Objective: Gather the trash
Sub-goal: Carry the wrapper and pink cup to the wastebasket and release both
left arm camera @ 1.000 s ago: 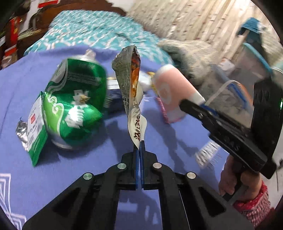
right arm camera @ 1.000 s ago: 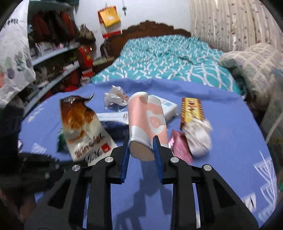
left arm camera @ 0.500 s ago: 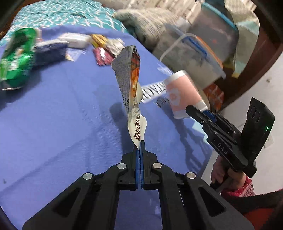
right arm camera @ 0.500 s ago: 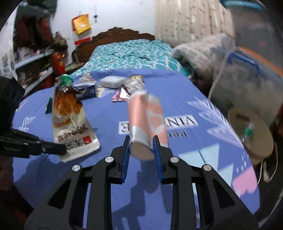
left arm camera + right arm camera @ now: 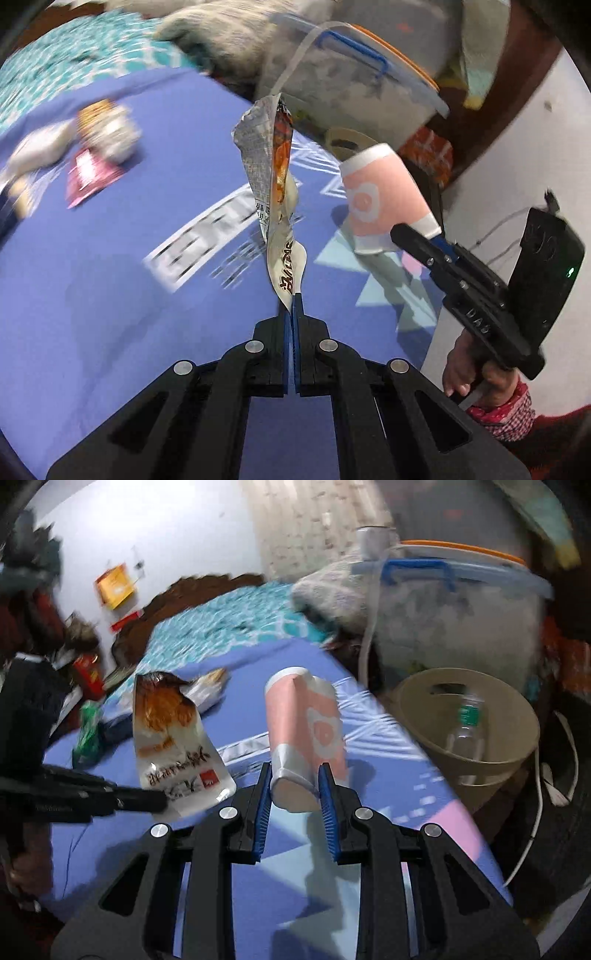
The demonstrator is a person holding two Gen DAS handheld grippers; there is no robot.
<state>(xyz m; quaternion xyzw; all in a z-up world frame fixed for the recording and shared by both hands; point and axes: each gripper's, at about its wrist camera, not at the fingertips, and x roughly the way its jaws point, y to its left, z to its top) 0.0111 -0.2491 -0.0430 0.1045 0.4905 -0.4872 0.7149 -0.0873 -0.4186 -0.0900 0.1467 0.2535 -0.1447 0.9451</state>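
Note:
My left gripper (image 5: pixel 293 301) is shut on the bottom corner of an empty snack wrapper (image 5: pixel 275 184), which stands up from the pads above the purple table cloth (image 5: pixel 110 295). My right gripper (image 5: pixel 295 775) is shut on a pink paper cup (image 5: pixel 306 731), held on its side. The cup (image 5: pixel 384 195) and the right gripper (image 5: pixel 417 236) also show in the left wrist view, to the right of the wrapper. The wrapper (image 5: pixel 173 738) shows left of the cup in the right wrist view. A beige trash bin (image 5: pixel 469 731) with a plastic bottle (image 5: pixel 465 720) inside stands past the table's right edge.
More trash lies on the far left of the cloth: a maroon sachet (image 5: pixel 88 177), crumpled wrappers (image 5: pixel 110 125) and a green bag (image 5: pixel 86 734). A large clear storage box (image 5: pixel 454 609) with a blue handle stands behind the bin. A bed (image 5: pixel 221 627) lies beyond the table.
Both grippers have swung right with their loads, away from the trash pile toward the table's right edge. The bin has come closer and larger in the right wrist view.

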